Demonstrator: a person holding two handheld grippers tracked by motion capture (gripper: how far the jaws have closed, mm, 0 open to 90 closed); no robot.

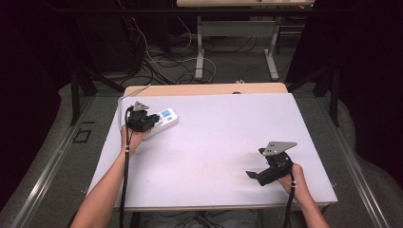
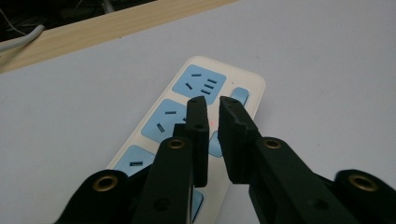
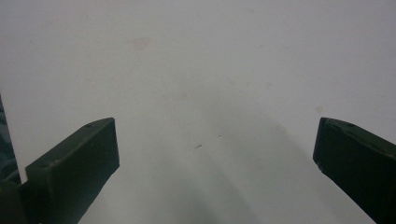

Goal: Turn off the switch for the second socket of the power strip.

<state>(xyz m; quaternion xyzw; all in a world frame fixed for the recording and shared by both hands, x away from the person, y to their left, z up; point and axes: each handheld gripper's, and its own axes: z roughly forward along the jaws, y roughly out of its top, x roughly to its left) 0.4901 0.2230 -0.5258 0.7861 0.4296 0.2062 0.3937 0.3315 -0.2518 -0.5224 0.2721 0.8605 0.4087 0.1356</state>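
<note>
A white power strip (image 1: 164, 118) with light blue sockets lies at the far left of the white tabletop (image 1: 214, 137). My left gripper (image 1: 152, 118) hovers just over it. In the left gripper view the strip (image 2: 201, 84) runs away under the jaws, and the gripper (image 2: 212, 105) has its jaws drawn almost together, with only a thin gap and nothing caught between them. My right gripper (image 1: 253, 175) rests low at the near right of the table, pointing left. Its jaws (image 3: 215, 135) stand wide apart over bare white surface.
A wooden table edge (image 1: 204, 89) shows beyond the white sheet, and the strip's white cable (image 1: 130, 92) runs off the far left corner. Behind the table stand desk legs (image 1: 199, 52) and tangled floor cables (image 1: 166, 61). Both forearms enter from the bottom.
</note>
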